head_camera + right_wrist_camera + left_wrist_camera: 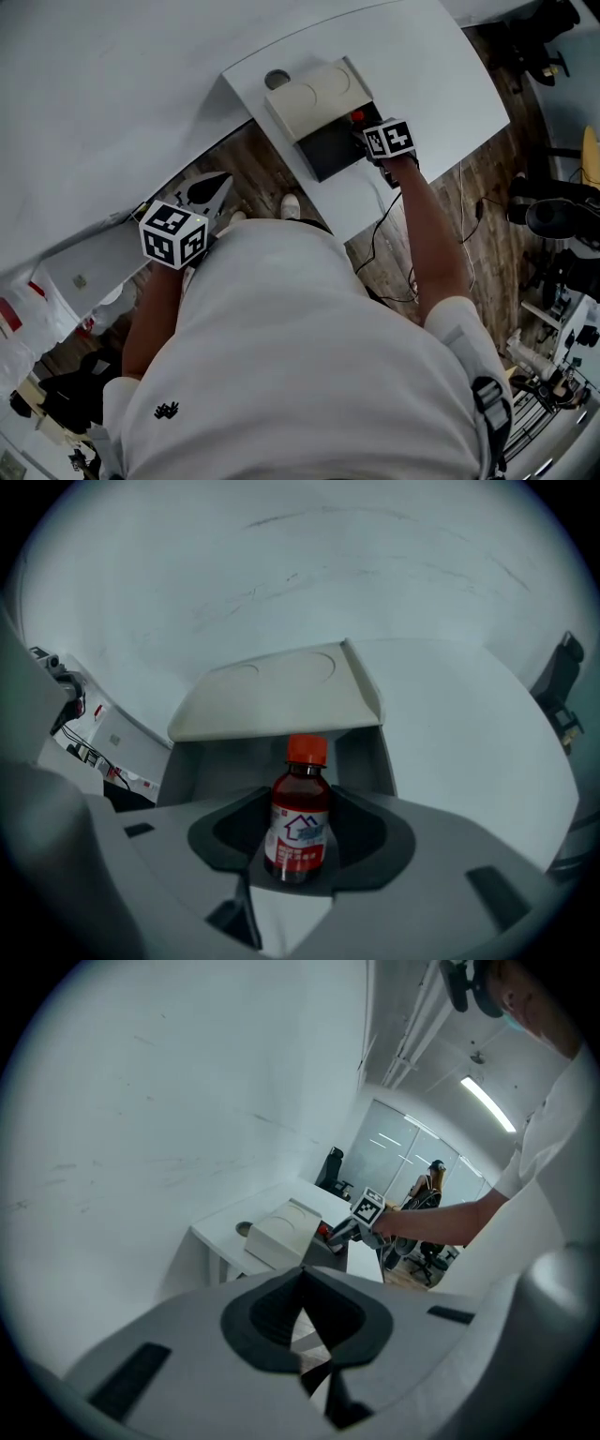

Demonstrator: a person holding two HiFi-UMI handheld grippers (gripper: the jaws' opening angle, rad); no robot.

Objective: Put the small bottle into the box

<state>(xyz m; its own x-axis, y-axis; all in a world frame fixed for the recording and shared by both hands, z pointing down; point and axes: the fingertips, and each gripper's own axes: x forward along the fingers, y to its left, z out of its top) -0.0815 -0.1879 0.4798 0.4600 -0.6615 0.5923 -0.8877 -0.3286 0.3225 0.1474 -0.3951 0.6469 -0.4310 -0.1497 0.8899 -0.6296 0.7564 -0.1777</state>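
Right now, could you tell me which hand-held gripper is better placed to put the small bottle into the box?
Right. The right hand-held gripper holds the small bottle upright, just at the open box. The left hand-held gripper is shut, empty and back from the table.

The small bottle (298,827) is dark brown, red-capped; the box (281,700) is cream.

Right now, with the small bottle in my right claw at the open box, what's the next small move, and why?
Probably ease the right claw forward and down so the small bottle enters the box. The bottle sits upright between the jaws, red cap up, and the box's opening lies directly behind it with the lid raised, so the way looks clear.
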